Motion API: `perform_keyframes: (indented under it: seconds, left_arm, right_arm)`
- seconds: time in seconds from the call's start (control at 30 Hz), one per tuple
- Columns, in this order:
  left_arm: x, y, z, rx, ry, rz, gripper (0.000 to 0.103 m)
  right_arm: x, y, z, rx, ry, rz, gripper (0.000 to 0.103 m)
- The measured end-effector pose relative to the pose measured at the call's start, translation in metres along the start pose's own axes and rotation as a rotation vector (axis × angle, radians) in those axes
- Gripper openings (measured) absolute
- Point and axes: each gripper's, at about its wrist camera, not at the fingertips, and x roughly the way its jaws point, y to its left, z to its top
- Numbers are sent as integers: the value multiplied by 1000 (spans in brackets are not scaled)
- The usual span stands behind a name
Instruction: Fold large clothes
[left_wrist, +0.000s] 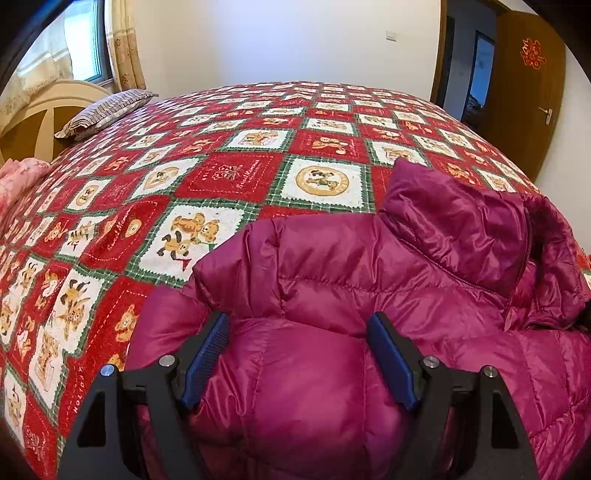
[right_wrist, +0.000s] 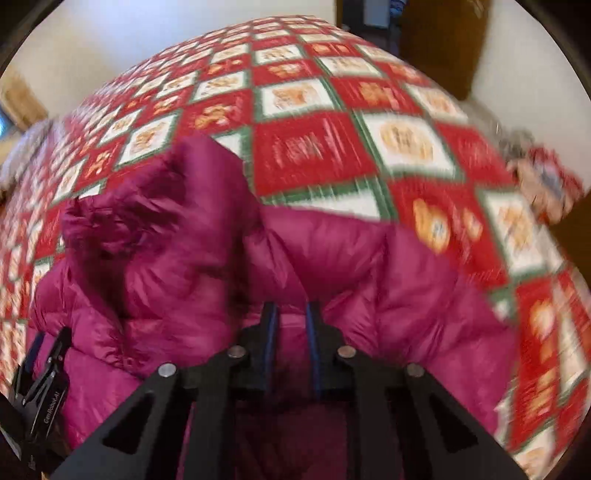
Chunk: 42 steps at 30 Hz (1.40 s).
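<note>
Puffy magenta quilted down jacket (left_wrist: 332, 295) lay bunched at the near edge of the red-and-white teddy-bear patchwork bedspread (left_wrist: 229, 177), collar up, unfolded. Left gripper (left_wrist: 299, 362) straddled a bulge, jaws apart; right gripper (right_wrist: 291, 350) was nearly shut, apparently pinching fabric. Folding seemed barely begun.

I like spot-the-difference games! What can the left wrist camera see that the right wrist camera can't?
Only the left wrist view shows the striped pillow, the window, the pink bedding and the wooden door. Only the right wrist view shows the right tongs, nearly shut with jacket fabric between them. Both show the magenta puffer jacket on the teddy-bear quilt.
</note>
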Motion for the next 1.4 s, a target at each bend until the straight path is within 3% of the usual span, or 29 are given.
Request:
perform_keyframes:
  seconds: [0.1, 0.23, 0.33, 0.43, 0.53, 0.63, 0.67, 0.73, 0.77, 0.8, 0.83, 0.97, 1.1, 1.23, 1.4]
  left_arm:
    - [-4, 0, 2, 20, 16, -30, 79]
    - [-30, 3, 20, -8, -34, -185, 79]
    - [-45, -14, 41, -12, -86, -258, 79]
    - [-42, -55, 64, 61, -67, -298, 79]
    - [-27, -107, 73, 195, -51, -206, 79]
    - [11, -141, 72, 264, 33, -26, 79]
    - [17, -140, 71, 253, 52, 4, 79]
    - [23, -120, 69, 168, 60, 50, 59]
    - [21, -110, 68, 140, 56, 41, 35]
    - [19, -99, 66, 112, 59, 12, 24]
    - [13, -83, 64, 84, 58, -25, 23]
    - [-12, -56, 44, 58, 14, -36, 21]
    - [-5, -38, 16, -18, 52, -59, 21]
    - [4, -30, 3, -78, 5, -95, 22]
    - [6, -23, 3, -126, -6, -141, 22]
  right_arm:
    - [-1, 3, -13, -19, -111, -21, 16]
    - [0, 15, -31, -91, -254, -104, 16]
    - [-1, 4, -28, -57, -264, -51, 18]
    - [-3, -3, -30, -23, -276, 10, 18]
    - [-4, -7, -31, 3, -289, 47, 18]
    - [-6, -7, -36, 11, -300, 58, 18]
    - [-7, -7, -37, 11, -302, 60, 18]
    - [-7, -9, -37, 17, -302, 71, 18]
    - [-7, -9, -37, 20, -303, 76, 18]
    - [-7, -10, -37, 22, -303, 81, 18]
    - [-7, -11, -37, 25, -304, 85, 18]
    - [-6, -12, -38, 28, -305, 91, 18]
    - [-7, -12, -38, 26, -303, 87, 19]
    - [-17, -17, -39, 38, -287, 154, 34]
    - [-79, -23, -42, 41, -460, 133, 40]
